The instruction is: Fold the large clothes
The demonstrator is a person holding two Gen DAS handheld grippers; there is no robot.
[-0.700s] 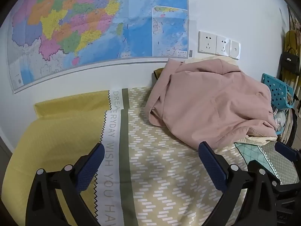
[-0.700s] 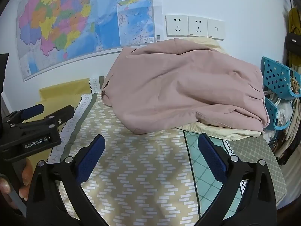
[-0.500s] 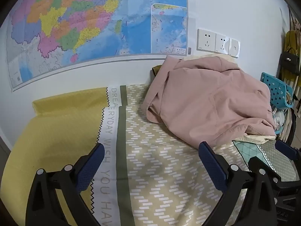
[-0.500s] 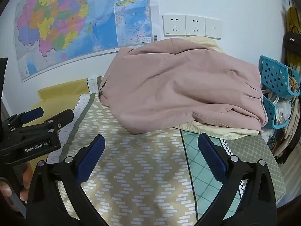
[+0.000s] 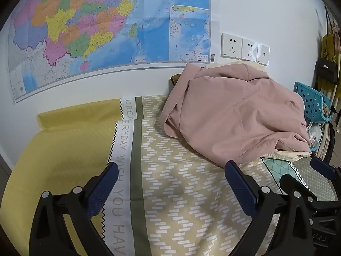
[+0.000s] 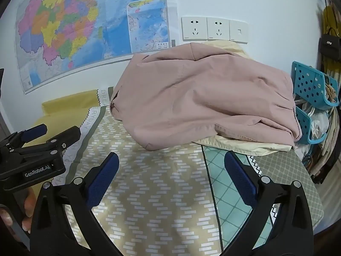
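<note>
Pink garment lies bunched on the patterned bed cover, at 12 o'clock from the right gripper and 1 o'clock from the left gripper. Both grippers: spread wide, empty. Fabric appears soft, light, limp. Recommended hold: near hem edge.

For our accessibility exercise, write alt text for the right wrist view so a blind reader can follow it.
A crumpled pink garment lies heaped on a patterned bedspread, over a cream cloth, below a wall map. The open right gripper points at it, holding nothing; the left gripper shows at the left edge, blue baskets at the right.
</note>
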